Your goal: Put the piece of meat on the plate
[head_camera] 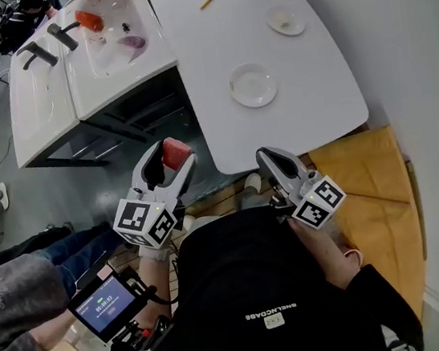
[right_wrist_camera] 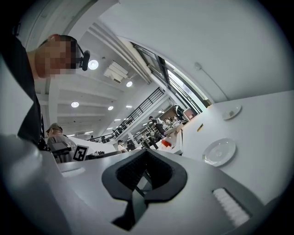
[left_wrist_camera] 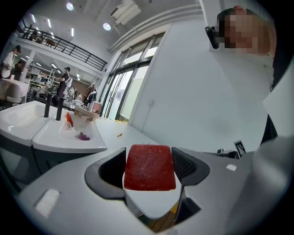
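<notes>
A red, flat-cut piece of meat [head_camera: 175, 150] sits between the jaws of my left gripper [head_camera: 170, 161], which is shut on it and held in the air in front of the table's near edge. In the left gripper view the meat [left_wrist_camera: 149, 166] fills the gap between the black pads [left_wrist_camera: 186, 164]. My right gripper [head_camera: 269, 160] is beside it, shut with nothing in it; its pads [right_wrist_camera: 138, 170] meet. Beyond both grippers, a round white plate [head_camera: 253, 85] [right_wrist_camera: 219, 152] lies on the white table [head_camera: 211, 58]. A smaller plate [head_camera: 286, 21] [right_wrist_camera: 231, 111] lies farther back.
A yellow pencil [head_camera: 207, 1] lies at the table's far end. Left of the table stands a white double sink [head_camera: 98, 58] with black faucets [head_camera: 62, 34] and red and purple items in one basin. A person at the lower left holds a small screen [head_camera: 104, 303]. Brown cardboard [head_camera: 366, 182] covers the floor at right.
</notes>
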`<state>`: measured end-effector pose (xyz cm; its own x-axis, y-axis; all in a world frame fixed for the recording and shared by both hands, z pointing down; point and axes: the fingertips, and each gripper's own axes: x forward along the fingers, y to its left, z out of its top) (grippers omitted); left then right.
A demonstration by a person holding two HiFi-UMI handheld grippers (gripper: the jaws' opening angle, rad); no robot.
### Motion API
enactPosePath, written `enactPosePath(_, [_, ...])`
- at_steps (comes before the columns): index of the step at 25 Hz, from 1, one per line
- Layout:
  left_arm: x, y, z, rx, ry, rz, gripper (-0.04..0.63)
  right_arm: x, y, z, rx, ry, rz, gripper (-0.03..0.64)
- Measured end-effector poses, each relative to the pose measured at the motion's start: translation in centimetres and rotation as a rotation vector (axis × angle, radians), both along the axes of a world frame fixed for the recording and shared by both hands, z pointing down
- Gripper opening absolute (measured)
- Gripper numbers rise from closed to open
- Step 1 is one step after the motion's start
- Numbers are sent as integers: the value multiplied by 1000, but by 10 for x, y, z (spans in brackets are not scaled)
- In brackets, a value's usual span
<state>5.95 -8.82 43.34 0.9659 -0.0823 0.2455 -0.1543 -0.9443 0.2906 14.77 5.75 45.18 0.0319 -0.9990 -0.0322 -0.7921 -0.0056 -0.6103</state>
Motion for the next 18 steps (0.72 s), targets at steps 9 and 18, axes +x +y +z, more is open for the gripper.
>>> enactPosePath(9, [32,-4,-20,-24,-4,-8,331,23,5,-21,-37,-6,-12,5])
enactPosePath(18, [64,6,-31,-32,-18,37,331,42,25,-34,-67,-9,27,5])
